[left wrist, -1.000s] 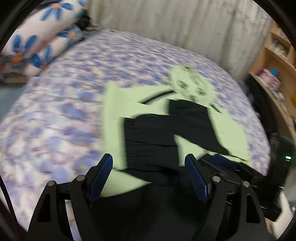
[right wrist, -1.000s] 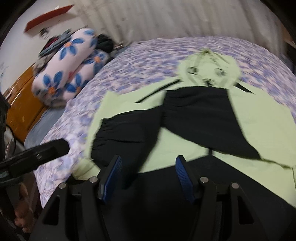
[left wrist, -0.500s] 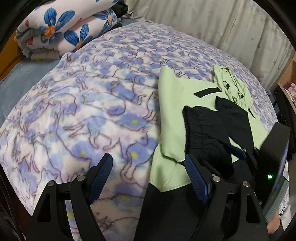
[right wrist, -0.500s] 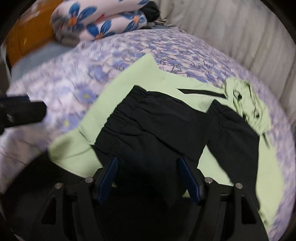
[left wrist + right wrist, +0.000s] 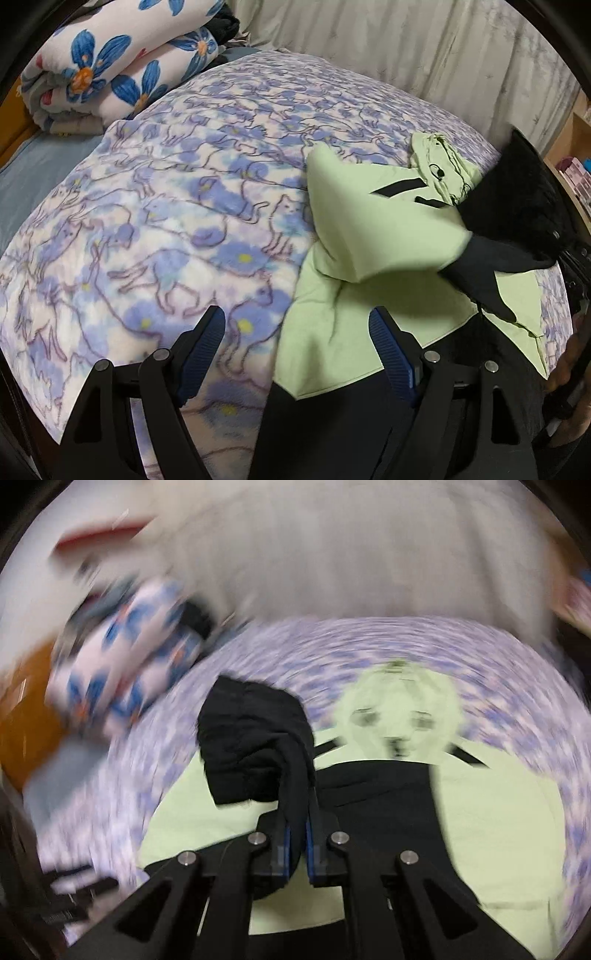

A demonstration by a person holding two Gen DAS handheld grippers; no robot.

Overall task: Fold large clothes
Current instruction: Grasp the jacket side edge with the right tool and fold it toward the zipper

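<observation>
Bedspread [image 5: 155, 206] sharp from left; right view shows right gripper [image 5: 297, 834] pinching black sleeve [image 5: 255, 746].

Motion blur smears the bedspread [image 5: 517, 686] and rolled quilt [image 5: 122, 672]; the jacket's [image 5: 369, 325] hem runs off-frame.

Wide open stretch of purple cat-print blanket [image 5: 177, 221] on the left side of the bed, flat and bare, plenty of room to sweep across. Far left corner is blocked by the rolled floral quilt [image 5: 110, 70], stacked high. Curtain [image 5: 388, 48] closes off the far edge. On the right, the green and black jacket [image 5: 369, 295] takes up the bed, its black sleeve [image 5: 255, 746] bunched and lifted in the clamped right gripper [image 5: 297, 834], standing in the way there. Left gripper [image 5: 295, 354], jaws apart, hangs above the jacket's near hem with clear blanket beside it.
</observation>
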